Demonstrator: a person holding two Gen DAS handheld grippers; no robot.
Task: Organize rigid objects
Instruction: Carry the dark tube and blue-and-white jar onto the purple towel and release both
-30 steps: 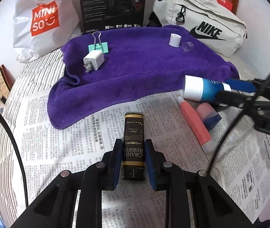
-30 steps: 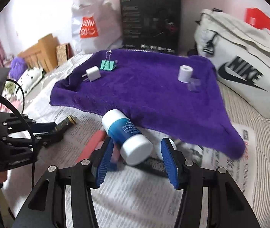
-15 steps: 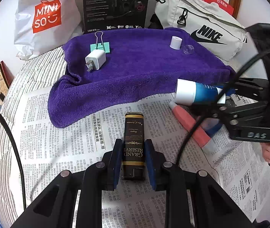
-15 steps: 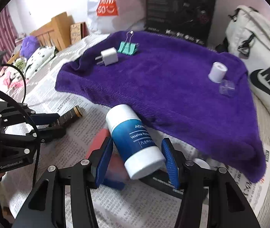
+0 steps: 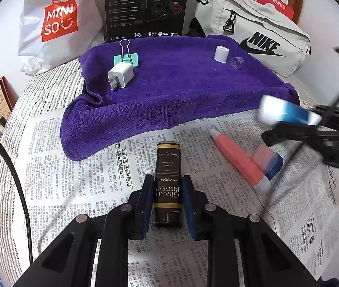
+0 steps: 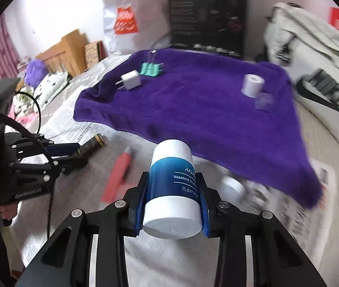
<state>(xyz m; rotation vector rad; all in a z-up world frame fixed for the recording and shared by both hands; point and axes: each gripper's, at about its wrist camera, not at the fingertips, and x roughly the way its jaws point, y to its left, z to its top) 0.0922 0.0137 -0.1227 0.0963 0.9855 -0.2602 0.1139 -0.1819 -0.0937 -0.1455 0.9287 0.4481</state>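
My left gripper [image 5: 168, 191] is shut on a black and gold "Grand Reserve" box [image 5: 168, 165] that lies on the newspaper [image 5: 78, 181]. My right gripper [image 6: 173, 186] is shut on a blue and white Vaseline bottle [image 6: 173, 186] and holds it in the air; the bottle also shows, blurred, in the left wrist view [image 5: 286, 113]. A purple towel [image 5: 181, 91] carries a white charger plug [image 5: 120, 75], a teal binder clip [image 5: 126, 58], a white cap [image 5: 221, 53] and a clear cap [image 5: 236, 62]. A pink tube [image 5: 238, 159] lies on the newspaper.
A white Miniso bag [image 5: 54, 24], a black Edifier box [image 5: 145, 4] and a grey Nike bag [image 5: 260, 38] stand behind the towel. A small white jar [image 6: 232, 187] lies by the towel's near edge. Wooden furniture [image 6: 66, 50] is at the left.
My right gripper has closed on the Vaseline bottle and lifted it off the newspaper, swinging right and up. My left gripper stays shut on the box and has not moved.
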